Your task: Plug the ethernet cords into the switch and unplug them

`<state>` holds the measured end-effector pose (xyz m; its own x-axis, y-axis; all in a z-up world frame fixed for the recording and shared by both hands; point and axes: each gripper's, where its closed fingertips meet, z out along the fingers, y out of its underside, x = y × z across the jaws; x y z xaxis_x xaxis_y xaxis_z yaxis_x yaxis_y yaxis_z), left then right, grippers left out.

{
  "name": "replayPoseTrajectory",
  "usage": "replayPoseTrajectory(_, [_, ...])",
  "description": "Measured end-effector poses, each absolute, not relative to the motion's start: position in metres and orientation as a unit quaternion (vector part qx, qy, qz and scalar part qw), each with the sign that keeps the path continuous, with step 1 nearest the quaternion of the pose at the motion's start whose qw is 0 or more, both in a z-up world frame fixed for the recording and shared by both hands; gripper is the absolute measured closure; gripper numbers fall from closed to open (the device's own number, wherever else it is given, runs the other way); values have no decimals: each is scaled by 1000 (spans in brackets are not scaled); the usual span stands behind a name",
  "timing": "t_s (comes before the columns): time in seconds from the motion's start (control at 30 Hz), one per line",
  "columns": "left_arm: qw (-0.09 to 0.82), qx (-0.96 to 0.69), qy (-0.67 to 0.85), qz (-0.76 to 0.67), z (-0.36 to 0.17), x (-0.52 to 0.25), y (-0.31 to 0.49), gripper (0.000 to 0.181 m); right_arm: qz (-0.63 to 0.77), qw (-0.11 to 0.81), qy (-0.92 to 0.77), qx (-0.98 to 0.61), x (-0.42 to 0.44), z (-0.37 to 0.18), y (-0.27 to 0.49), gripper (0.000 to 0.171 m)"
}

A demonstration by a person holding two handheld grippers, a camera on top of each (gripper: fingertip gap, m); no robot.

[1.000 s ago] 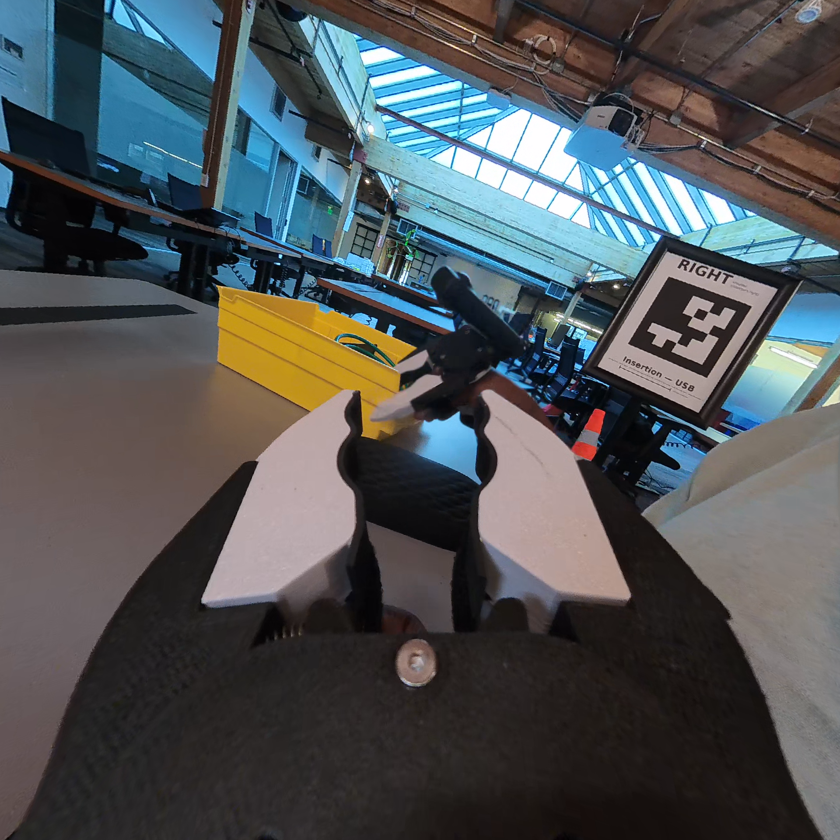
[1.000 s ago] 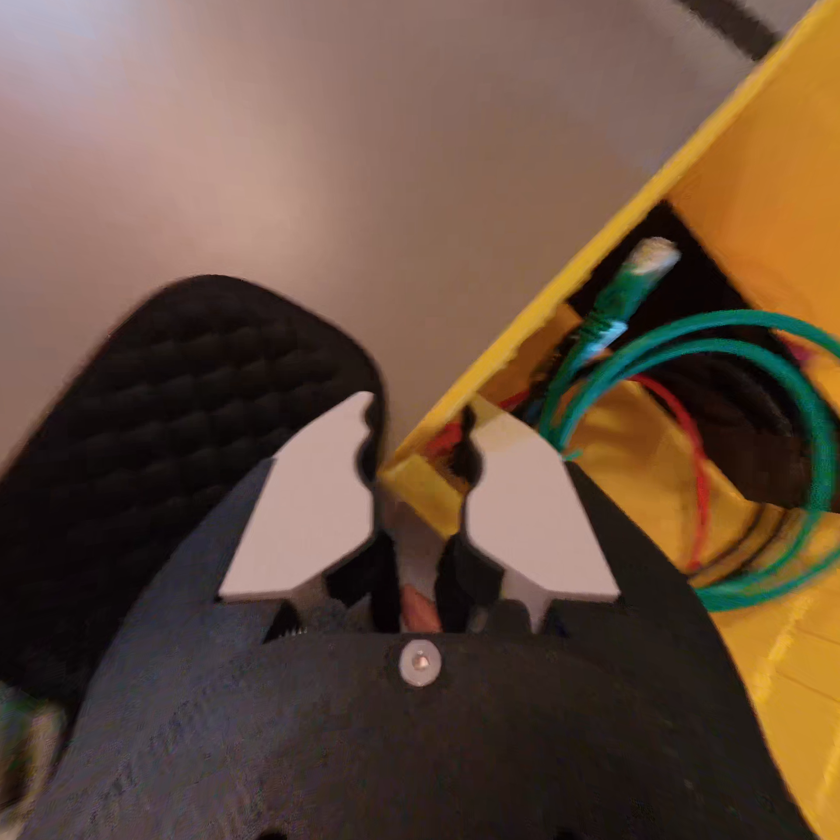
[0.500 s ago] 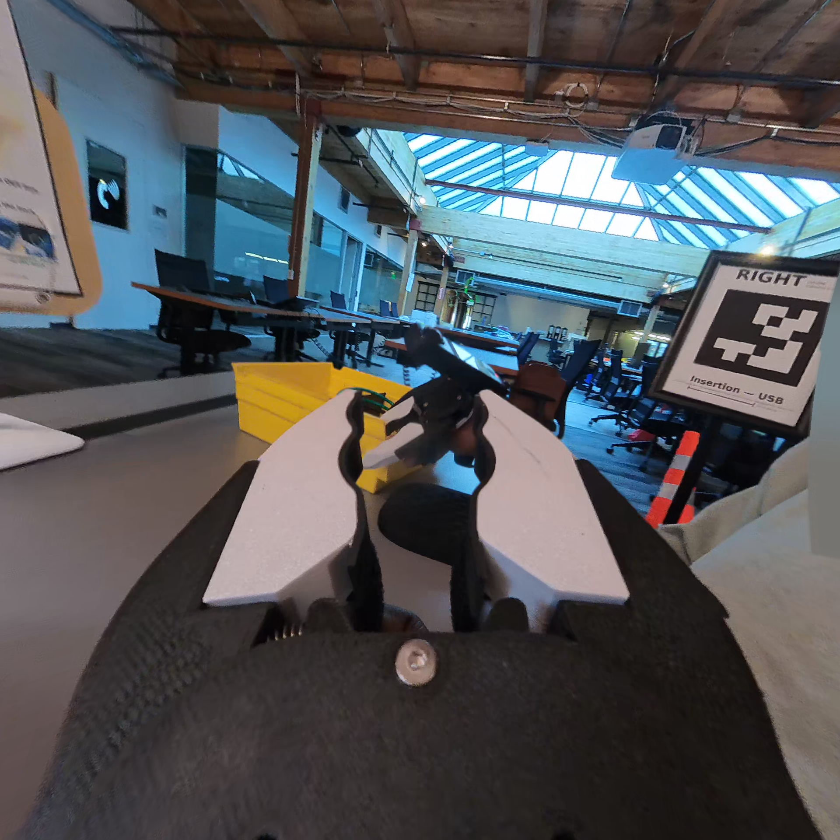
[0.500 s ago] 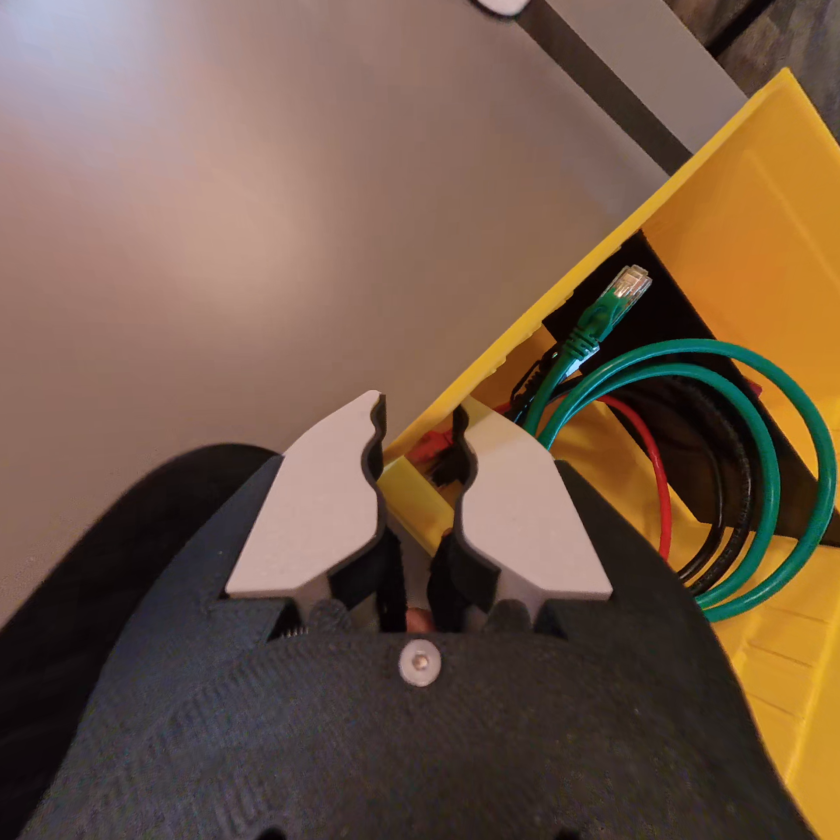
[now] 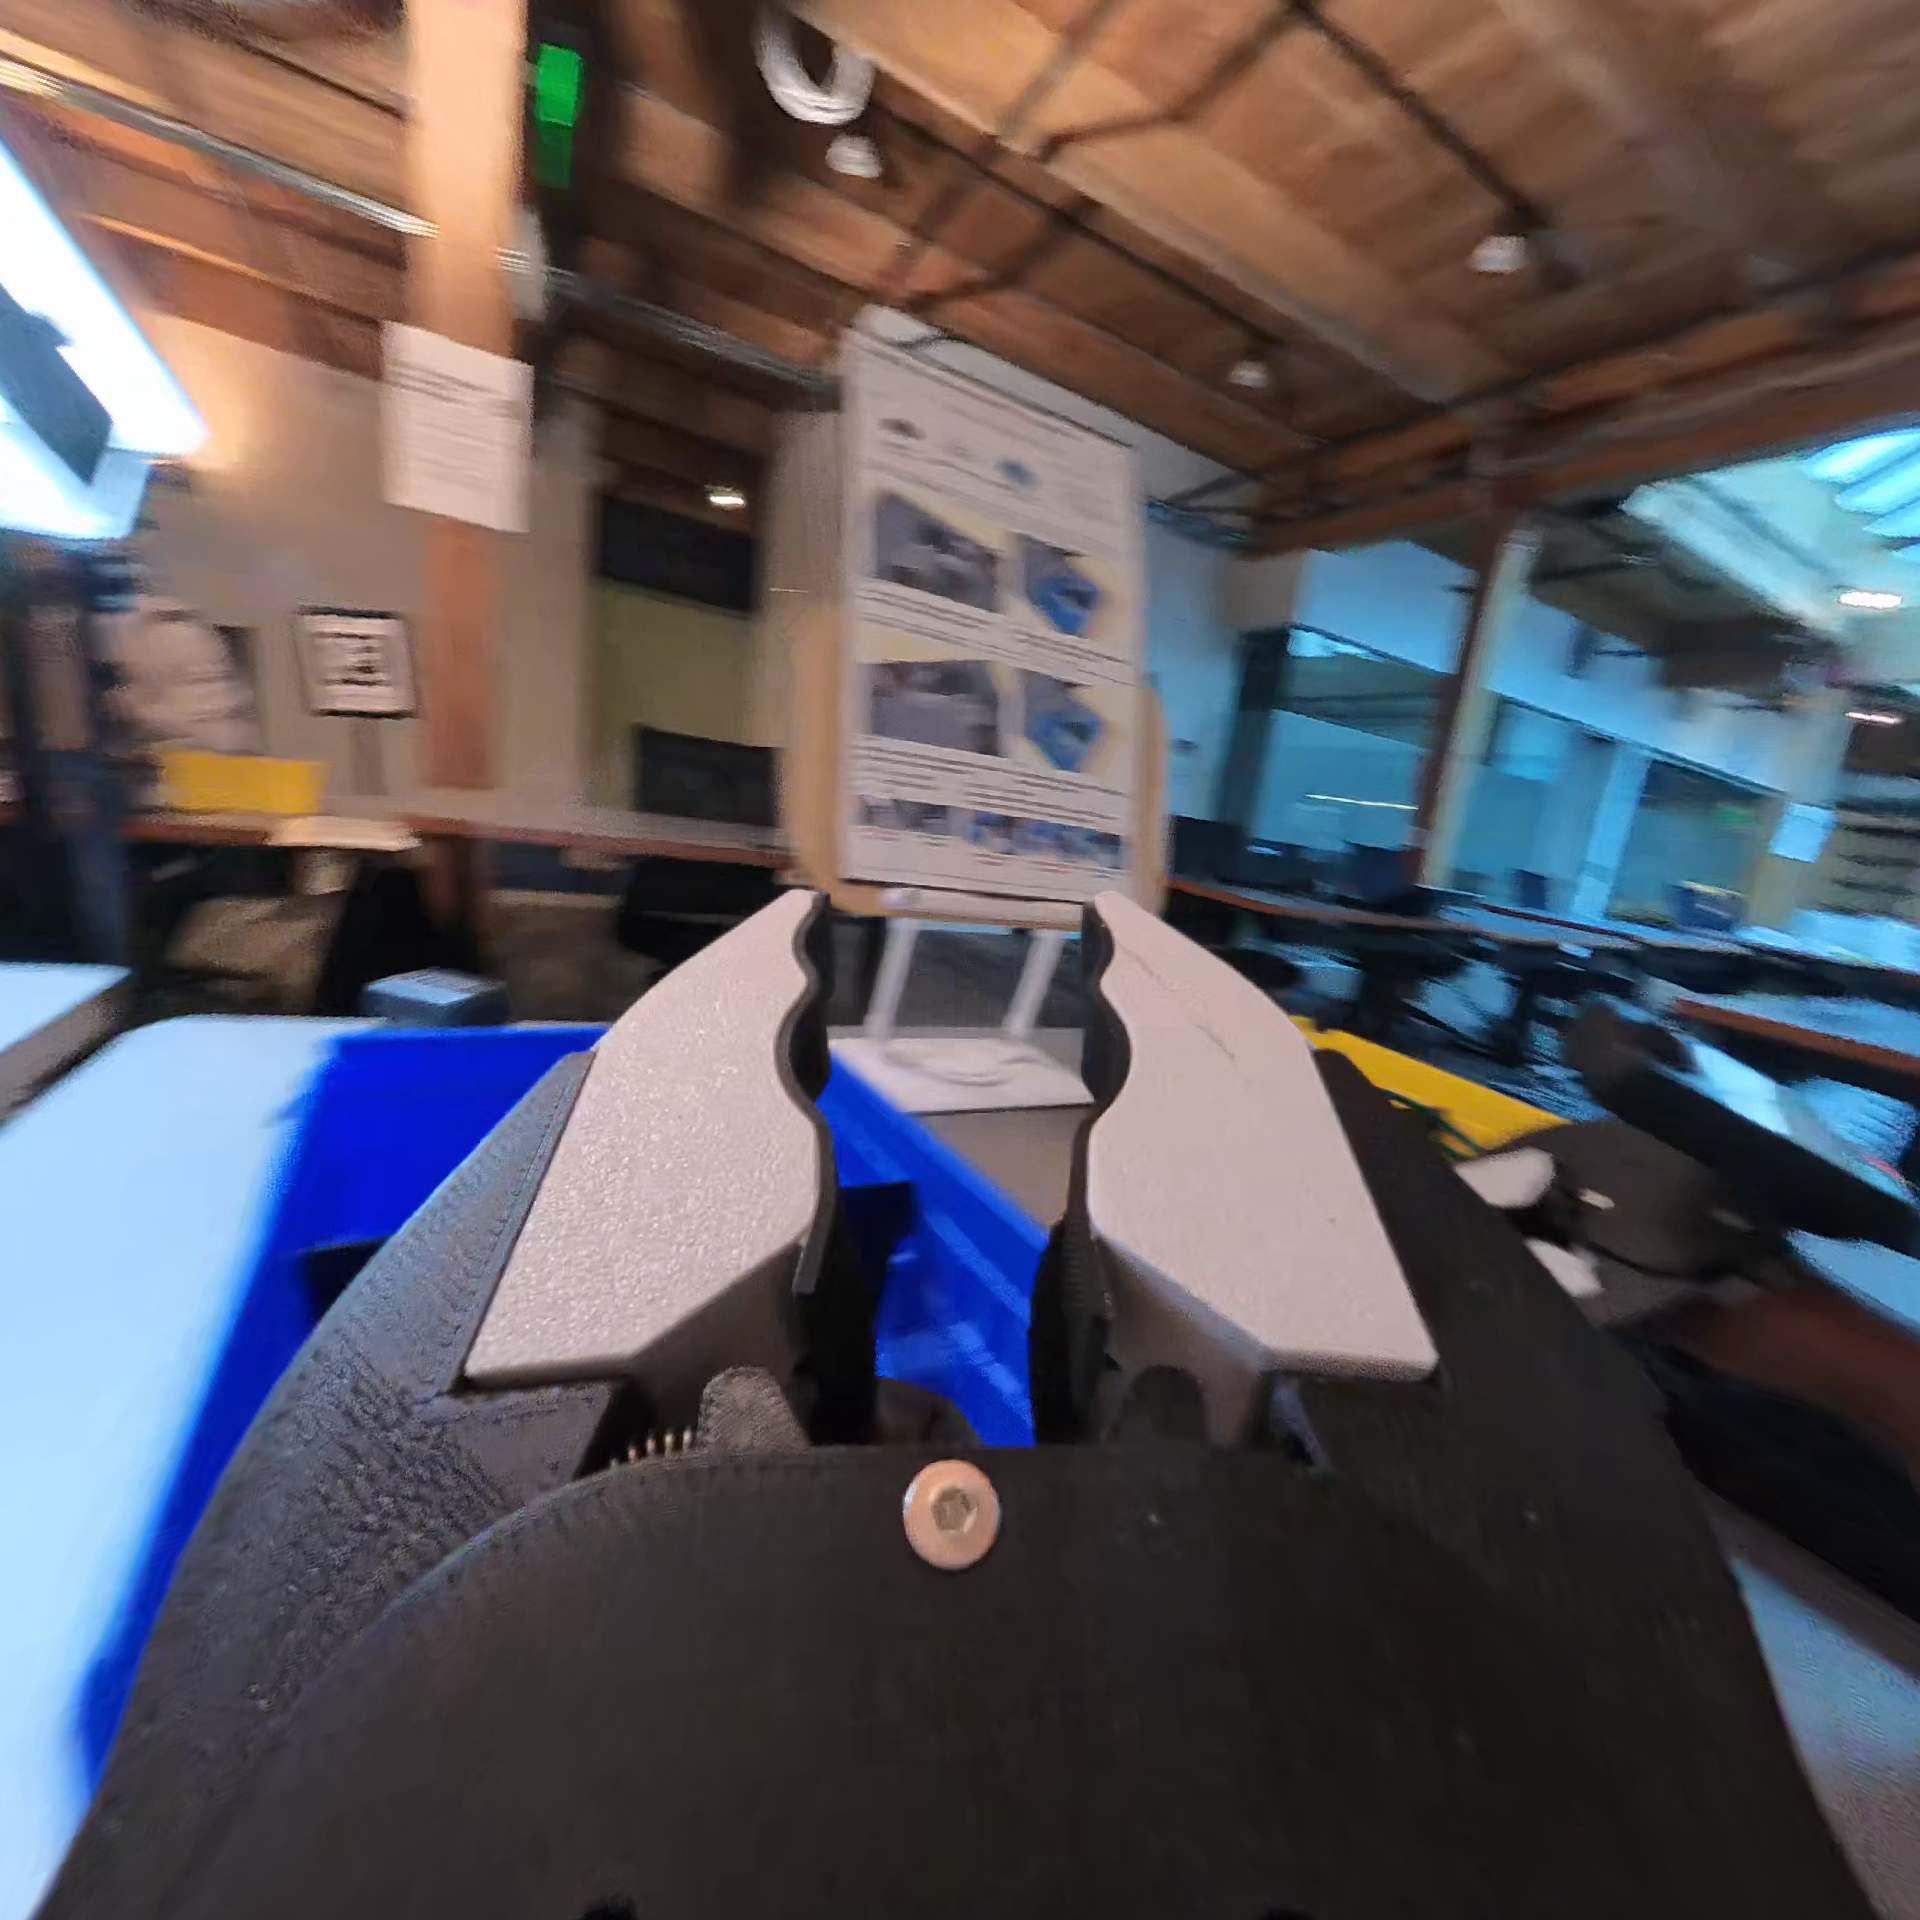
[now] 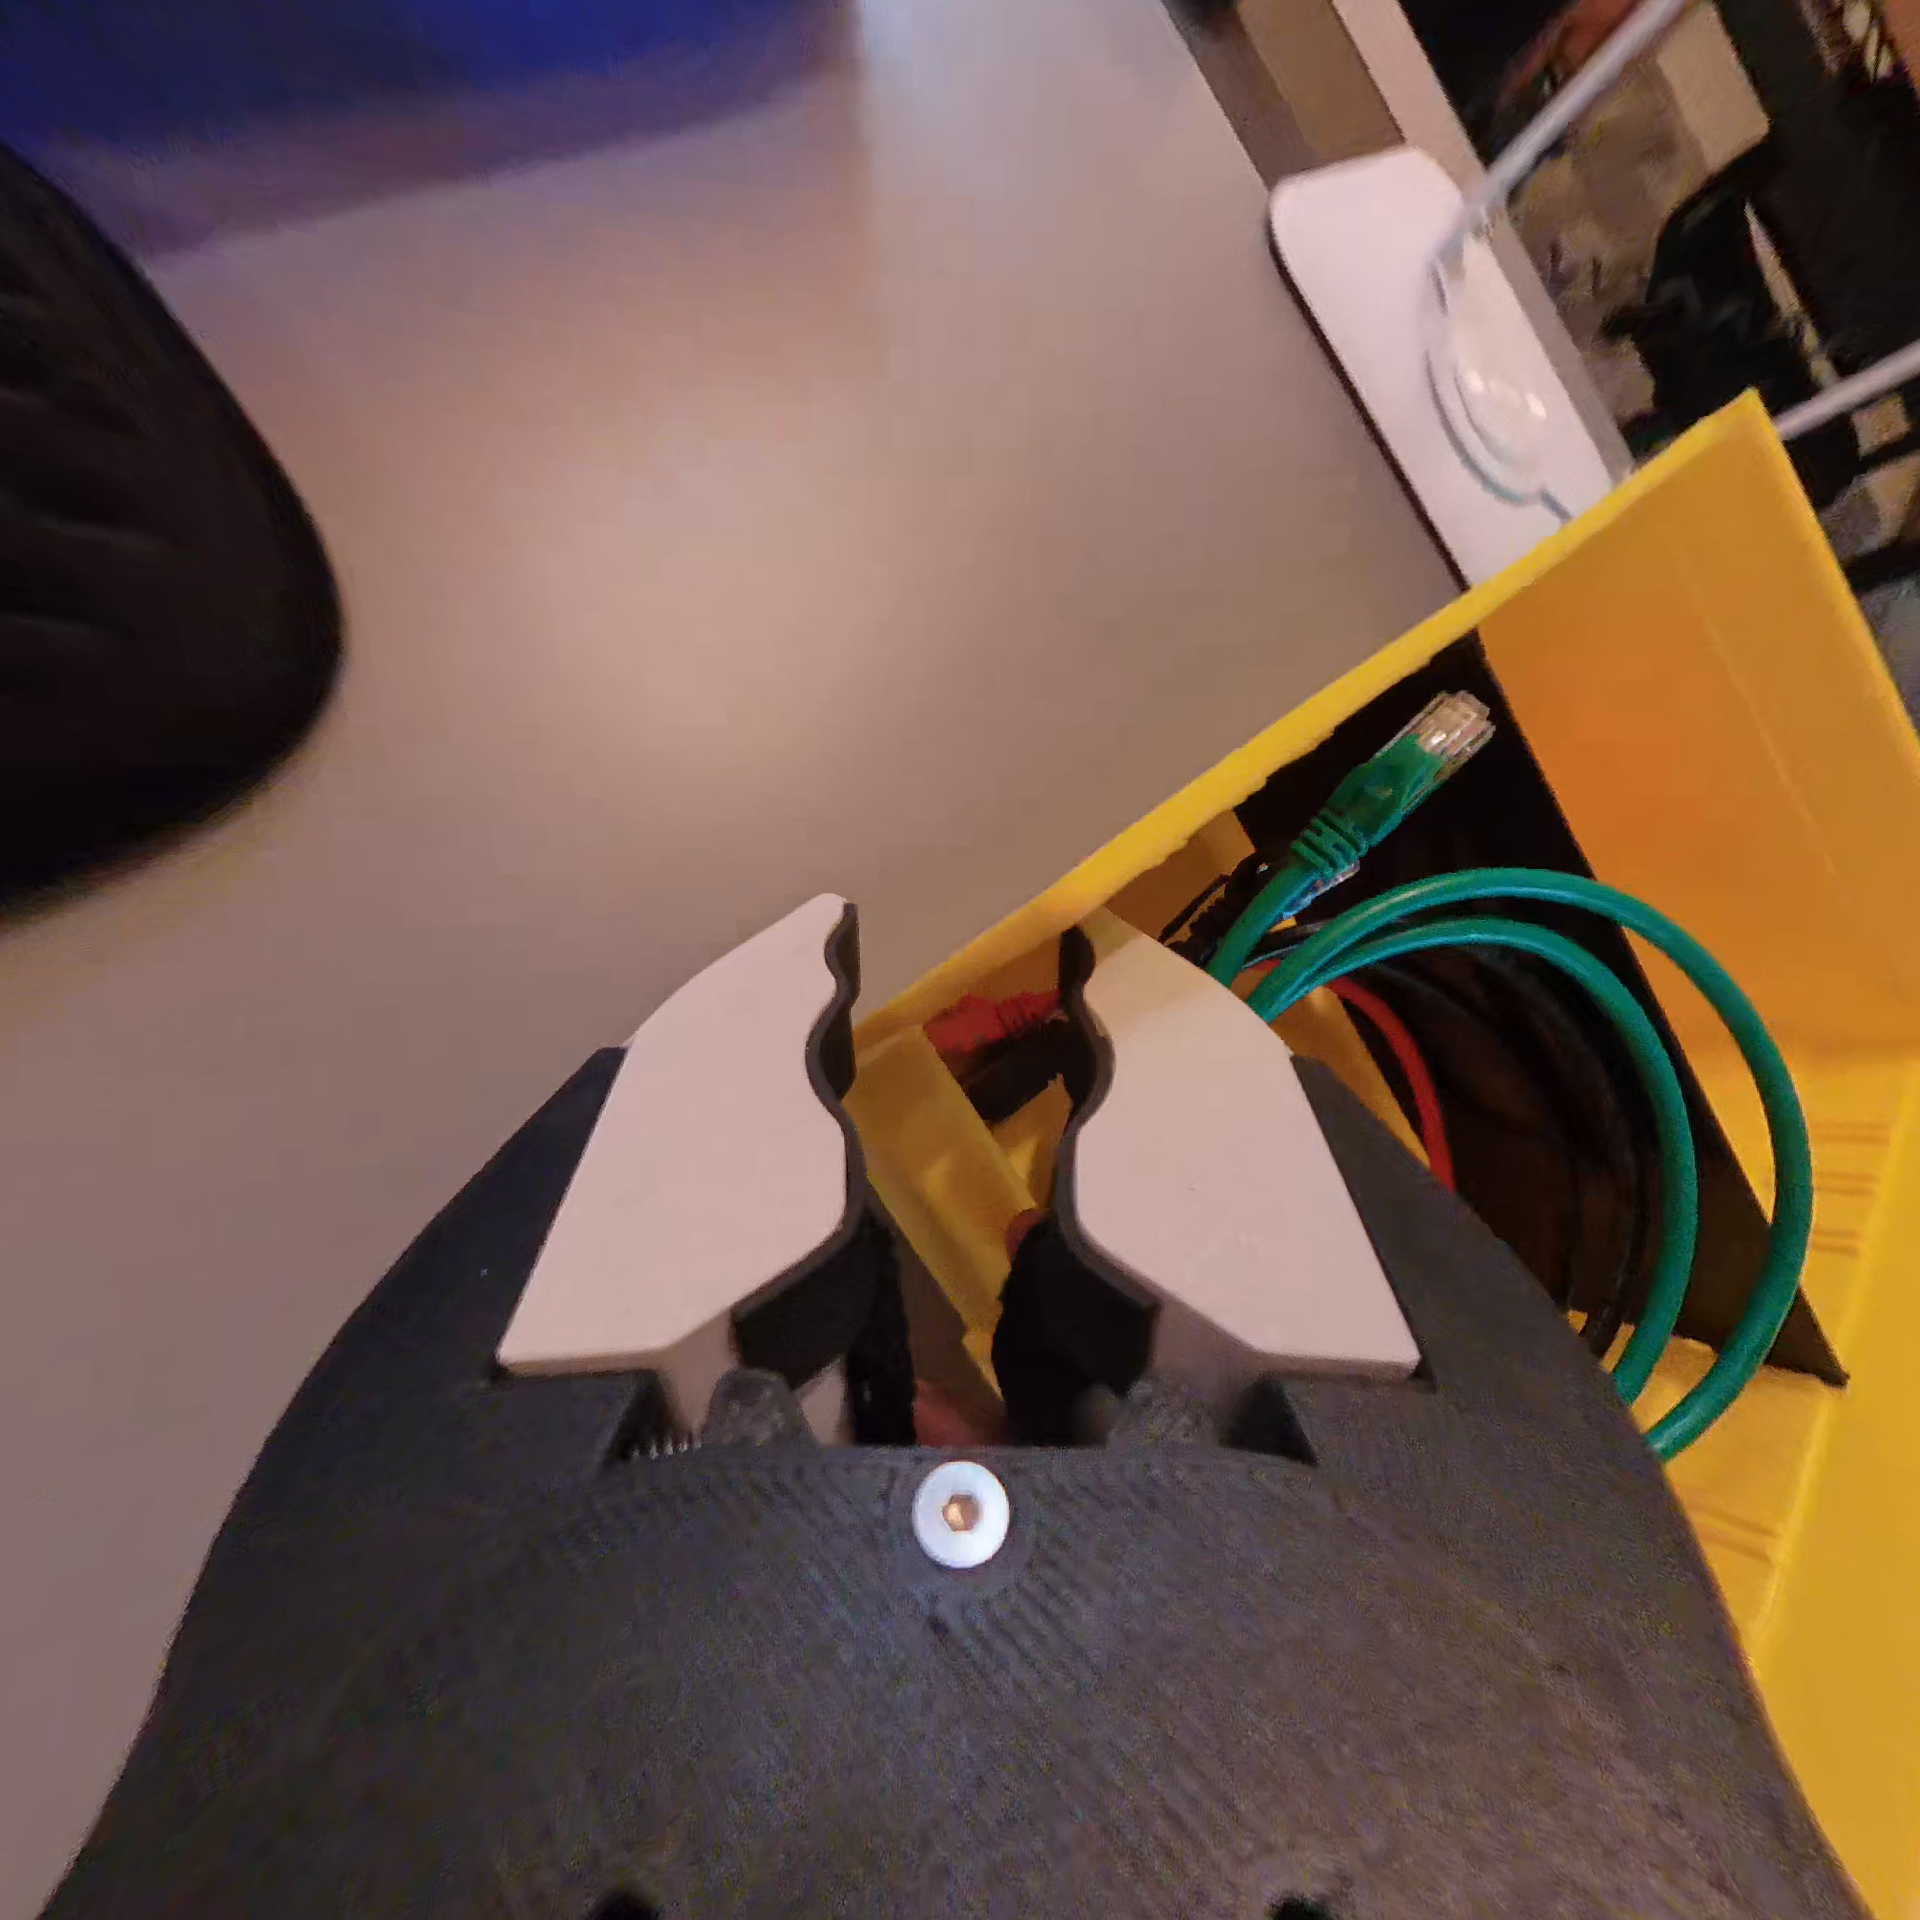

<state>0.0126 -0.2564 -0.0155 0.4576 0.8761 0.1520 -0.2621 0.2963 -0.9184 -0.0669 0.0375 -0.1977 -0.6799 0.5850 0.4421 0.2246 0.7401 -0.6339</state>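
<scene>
My right gripper (image 6: 961,956) is open and empty over the near corner of a yellow bin (image 6: 1143,831). The bin's corner shows between its jaws. In the bin lie a coiled green ethernet cord (image 6: 1683,1039) with its clear plug (image 6: 1449,732) pointing up, a red cord (image 6: 982,1023) whose end sits just past the fingertips, and a black cord (image 6: 1507,1143). A dark flat thing lies under them; I cannot tell what it is. My left gripper (image 5: 951,935) is open and empty above a blue bin (image 5: 416,1143).
An instruction board on a white stand (image 5: 987,675) is at the table's far edge; its white base (image 6: 1455,364) is beside the yellow bin. The right gripper (image 5: 1662,1195) shows at the right of the left wrist view. The grey table (image 6: 727,520) lies between the bins. The grippers' ends are close to 35 cm from one another.
My left gripper has swung to the left, from facing the yellow bin to facing the blue bin and the board. My right gripper has stayed over the yellow bin's corner, drawing back a little.
</scene>
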Motion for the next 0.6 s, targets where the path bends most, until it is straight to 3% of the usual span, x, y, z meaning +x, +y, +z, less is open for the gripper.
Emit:
replayPoseTrajectory(0.27, [600,-415,-502,465,-69,12,-367,131,316,325,-878,-151,-56,-198,-17,130])
replayPoseTrajectory(0.37, [589,-431,-531,431,-93,1,-372,129,335,316,-882,-98,-48,-202,-30,107])
replayPoseTrajectory(0.6, [542,-490,-568,378,-143,-26,-364,126,444,298,-837,-117,-39,-175,-37,110])
